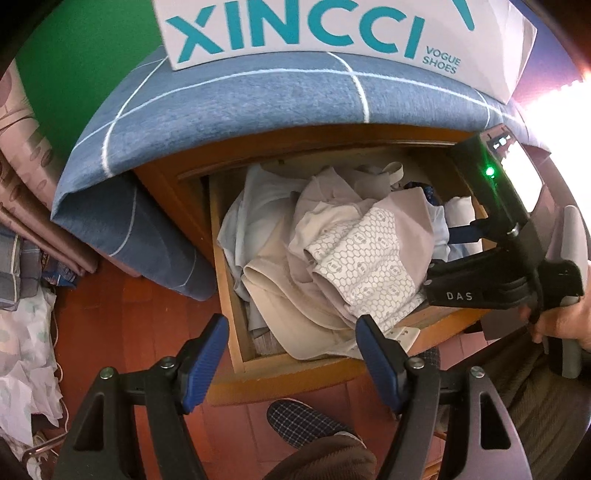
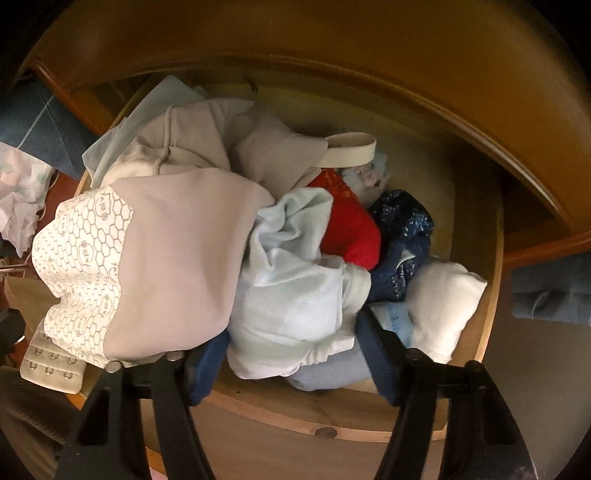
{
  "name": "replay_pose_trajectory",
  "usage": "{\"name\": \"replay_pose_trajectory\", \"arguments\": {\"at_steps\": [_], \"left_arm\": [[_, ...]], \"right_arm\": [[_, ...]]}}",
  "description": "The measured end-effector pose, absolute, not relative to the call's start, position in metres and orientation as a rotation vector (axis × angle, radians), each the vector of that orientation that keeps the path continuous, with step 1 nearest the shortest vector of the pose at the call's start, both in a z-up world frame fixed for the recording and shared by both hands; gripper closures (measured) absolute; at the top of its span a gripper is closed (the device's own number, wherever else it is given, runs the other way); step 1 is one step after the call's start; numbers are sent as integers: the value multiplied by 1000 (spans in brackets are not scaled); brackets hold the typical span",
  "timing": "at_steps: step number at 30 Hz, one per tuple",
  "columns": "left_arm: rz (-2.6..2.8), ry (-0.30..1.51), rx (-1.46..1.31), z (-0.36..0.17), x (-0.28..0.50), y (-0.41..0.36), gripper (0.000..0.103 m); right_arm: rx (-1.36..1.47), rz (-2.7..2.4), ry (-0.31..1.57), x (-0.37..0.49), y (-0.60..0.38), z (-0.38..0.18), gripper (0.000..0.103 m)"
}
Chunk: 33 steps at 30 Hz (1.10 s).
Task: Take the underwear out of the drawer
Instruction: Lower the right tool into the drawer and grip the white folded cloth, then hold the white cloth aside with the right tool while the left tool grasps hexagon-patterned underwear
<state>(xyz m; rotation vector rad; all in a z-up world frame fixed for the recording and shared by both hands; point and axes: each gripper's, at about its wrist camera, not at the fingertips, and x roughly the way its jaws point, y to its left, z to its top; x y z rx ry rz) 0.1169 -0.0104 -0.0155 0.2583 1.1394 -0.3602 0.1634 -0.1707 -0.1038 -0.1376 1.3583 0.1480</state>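
The wooden drawer (image 1: 236, 295) stands pulled out, heaped with underwear. A grey garment with a white honeycomb band (image 1: 369, 266) lies on top, and beige pieces (image 1: 280, 295) lie beside it. In the right wrist view my right gripper (image 2: 291, 354) reaches down into the drawer's (image 2: 314, 417) right side. A pale blue and white piece of underwear (image 2: 288, 295) is bunched between its blue pads and touches both. The grey garment (image 2: 177, 258) covers part of the left finger. Red (image 2: 351, 229), dark blue (image 2: 402, 240) and white (image 2: 443, 299) pieces lie beyond. My left gripper (image 1: 293, 358) hovers open over the drawer's front edge, holding nothing.
A blue checked cloth (image 1: 229, 103) drapes over the cabinet top, with a white shoe box (image 1: 332, 33) on it. A checked slipper (image 1: 303, 421) stands on the red floor below the drawer. Folded fabrics (image 1: 26, 221) pile up at the left. A hand (image 1: 561, 325) holds the right gripper's handle.
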Motion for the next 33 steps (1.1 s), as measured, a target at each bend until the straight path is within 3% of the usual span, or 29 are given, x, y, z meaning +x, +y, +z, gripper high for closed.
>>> {"name": "replay_pose_trajectory", "arguments": {"at_steps": [4,9,14,33], "left_arm": [[-363,1141,281,-17,118,-15,30],[-362,1134,303,-17,120,-23,30],[-360,1125,323,-18,119,-31,30],[-424,1150,312,-21,132,-71,30]], "right_arm": [[-145,159,1353,159,-172,-105,48],[-120,155,1331,148,-176,-91,63],[-97,167,1315,136,-183,-74,66],[10,108,1219,92,-245,-16,67]]}}
